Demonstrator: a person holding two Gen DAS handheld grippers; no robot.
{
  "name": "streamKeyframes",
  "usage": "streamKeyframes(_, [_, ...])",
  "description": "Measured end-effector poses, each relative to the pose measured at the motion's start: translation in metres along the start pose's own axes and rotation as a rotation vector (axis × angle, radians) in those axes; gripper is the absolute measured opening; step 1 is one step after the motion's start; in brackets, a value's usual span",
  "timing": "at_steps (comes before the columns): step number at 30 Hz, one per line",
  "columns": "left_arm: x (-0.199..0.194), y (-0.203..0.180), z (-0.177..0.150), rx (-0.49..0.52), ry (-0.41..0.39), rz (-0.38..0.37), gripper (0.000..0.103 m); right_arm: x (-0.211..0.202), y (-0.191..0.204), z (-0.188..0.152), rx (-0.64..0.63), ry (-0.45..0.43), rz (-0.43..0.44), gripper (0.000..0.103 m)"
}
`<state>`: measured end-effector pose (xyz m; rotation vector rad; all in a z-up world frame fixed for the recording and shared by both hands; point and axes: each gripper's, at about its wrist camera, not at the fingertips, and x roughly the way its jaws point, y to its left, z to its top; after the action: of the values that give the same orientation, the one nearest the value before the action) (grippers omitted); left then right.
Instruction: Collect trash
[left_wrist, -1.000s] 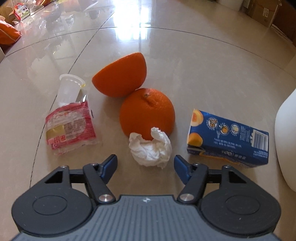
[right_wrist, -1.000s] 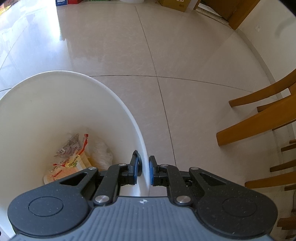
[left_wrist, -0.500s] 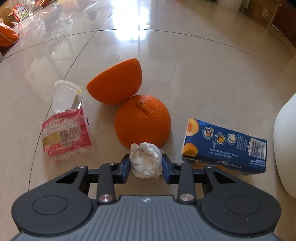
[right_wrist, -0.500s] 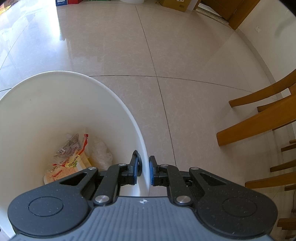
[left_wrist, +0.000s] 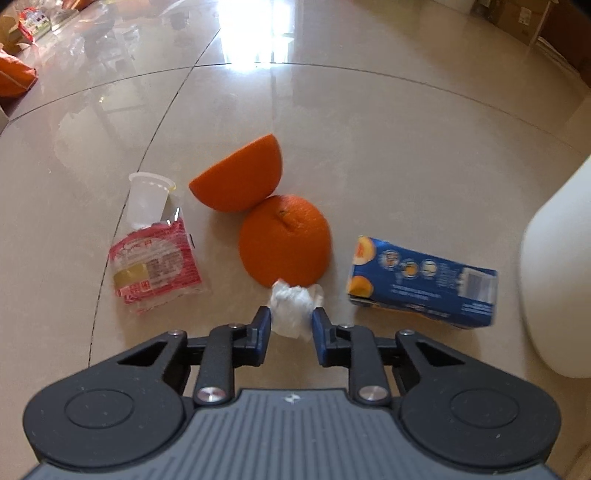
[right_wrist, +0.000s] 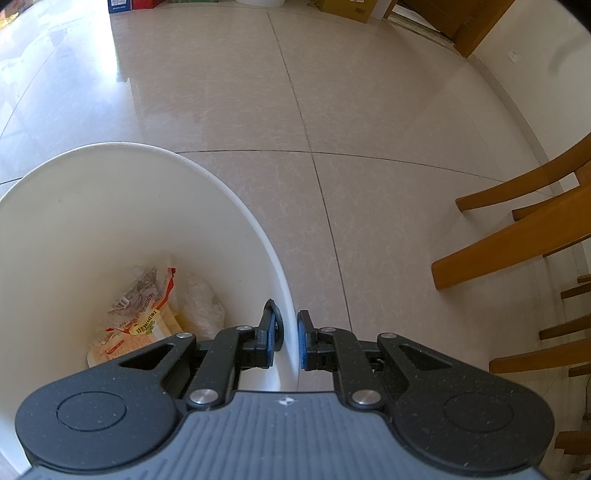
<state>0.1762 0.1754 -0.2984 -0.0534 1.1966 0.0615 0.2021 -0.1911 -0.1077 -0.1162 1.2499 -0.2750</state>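
Observation:
My left gripper is shut on a crumpled white tissue, held above the floor. Beyond it lie two orange halves, a blue juice carton to the right, and a pink snack wrapper with a clear plastic cup to the left. The white bin's side shows at the right edge. In the right wrist view, my right gripper is shut on the rim of the white bin, one finger inside and one outside. Wrappers and a clear bag lie at its bottom.
Glossy beige floor tiles spread all around. Wooden chair legs stand to the right of the bin. Boxes and a doorway sit along the far wall. Orange bags and clutter lie far left in the left wrist view.
My left gripper closed on the tissue and has lifted it off the floor, pulling back so the trash looks smaller. The right gripper stayed clamped on the bin rim.

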Motion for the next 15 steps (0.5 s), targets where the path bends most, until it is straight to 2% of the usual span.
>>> streamKeyframes(6, [-0.039, -0.007, 0.011, 0.078, 0.022, -0.047, 0.022, -0.001, -0.005, 0.001, 0.015, 0.003, 0.018, 0.014])
streamKeyframes(11, [-0.074, -0.019, 0.024, 0.229, 0.001, -0.038, 0.025, -0.001, -0.006, 0.001, 0.019, 0.003, 0.021, 0.014])
streamKeyframes(15, [-0.073, -0.02, 0.026, 0.235, -0.027, 0.002, 0.068, -0.002, -0.009, 0.0, 0.031, 0.006, 0.033, 0.014])
